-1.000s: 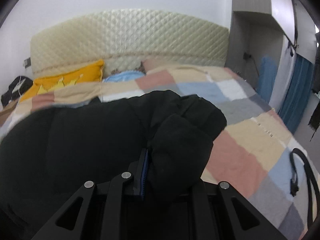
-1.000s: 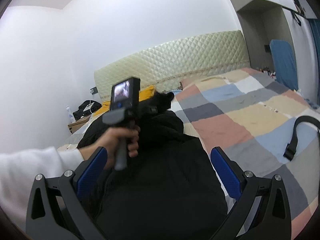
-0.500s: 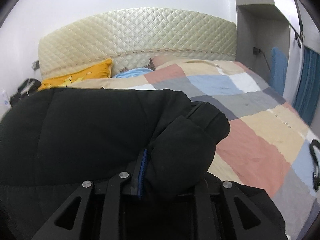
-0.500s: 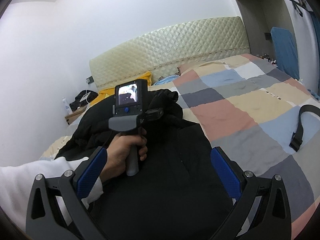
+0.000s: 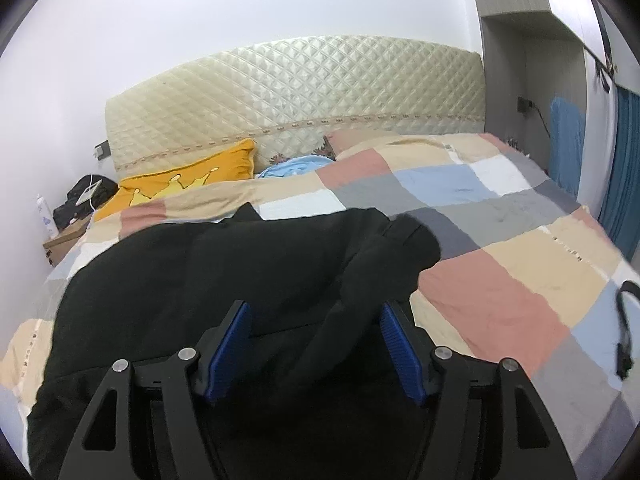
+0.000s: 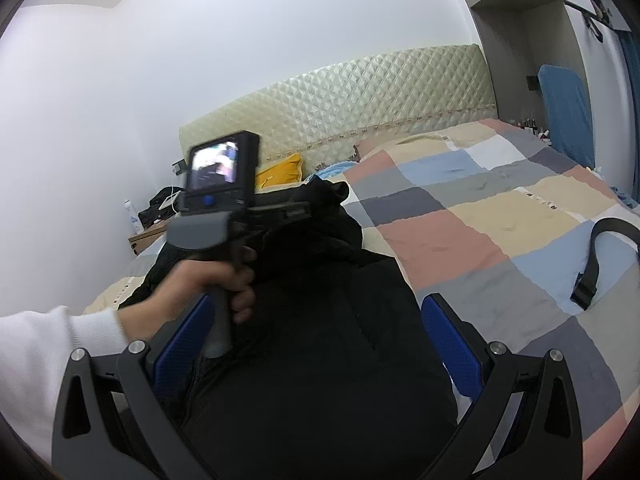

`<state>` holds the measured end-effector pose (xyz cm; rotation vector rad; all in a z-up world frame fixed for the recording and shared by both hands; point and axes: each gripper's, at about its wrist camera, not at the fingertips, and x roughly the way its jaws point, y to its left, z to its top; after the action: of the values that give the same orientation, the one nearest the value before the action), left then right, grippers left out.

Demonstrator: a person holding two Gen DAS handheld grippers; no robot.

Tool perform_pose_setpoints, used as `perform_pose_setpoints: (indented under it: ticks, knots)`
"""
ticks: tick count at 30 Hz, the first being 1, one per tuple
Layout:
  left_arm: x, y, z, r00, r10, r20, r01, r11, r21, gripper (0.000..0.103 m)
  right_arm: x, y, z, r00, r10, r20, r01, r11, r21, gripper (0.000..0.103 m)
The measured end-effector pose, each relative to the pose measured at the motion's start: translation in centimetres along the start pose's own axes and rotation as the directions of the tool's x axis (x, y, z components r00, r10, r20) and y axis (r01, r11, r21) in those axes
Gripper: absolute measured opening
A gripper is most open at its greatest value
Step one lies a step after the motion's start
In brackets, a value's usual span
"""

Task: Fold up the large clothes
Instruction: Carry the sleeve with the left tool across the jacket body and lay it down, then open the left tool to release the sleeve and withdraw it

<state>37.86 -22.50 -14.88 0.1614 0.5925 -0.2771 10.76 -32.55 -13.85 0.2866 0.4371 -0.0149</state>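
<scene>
Black padded coat (image 5: 208, 280) lies spread over the left half of a patchwork bedspread (image 5: 500, 288) in the left wrist view, its sleeve (image 5: 384, 264) bunched at the right edge. The left gripper (image 5: 316, 344) stands wide open just above the fabric, holding nothing. Bare bedspread runs off to the right, where a black strap (image 5: 624, 332) lies near the edge.

From the right wrist view, the coat (image 6: 320, 360) fills the foreground beneath the right gripper (image 6: 316, 344), whose blue pads (image 6: 452, 348) are spread wide and empty. The left hand (image 6: 208, 280) grips its handle above the coat. Open bedspread (image 6: 500, 240) extends right to the strap (image 6: 600, 256).
</scene>
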Motion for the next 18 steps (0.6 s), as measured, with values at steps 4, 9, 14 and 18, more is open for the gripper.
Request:
perform_pose_setpoints:
  ticks: [4,9,14,18]
  knots:
    - [-3.7,2.1,1.1,1.0,-0.024,-0.001,0.024,0.999,-0.022,0.067,-0.3,0.3,0.3,1.0,0.001,0.012,-0.001,1.0,-0.026,0.103]
    - [-10.1,5.1,2.6,0.999,0.012,0.044,-0.011,1.0,-0.011,0.067,-1.0,1.0,0.6,1.0,0.002,0.028,-0.001,0.999,-0.055,0.103]
    - [-16.6,8.3,3.5,0.995,0.012,0.102,-0.007,0.999,-0.052,0.067,-1.9,2.3,0.7,0.999,0.007,0.039,-0.003,0.994,-0.11,0.103]
    - [-21.5,10.5,3.1,0.992,0.016,0.129,-0.006,0.997,-0.076,0.067,-2.4,3.4,0.9,0.999,0.022,0.044,-0.015,0.99,-0.143,0.103]
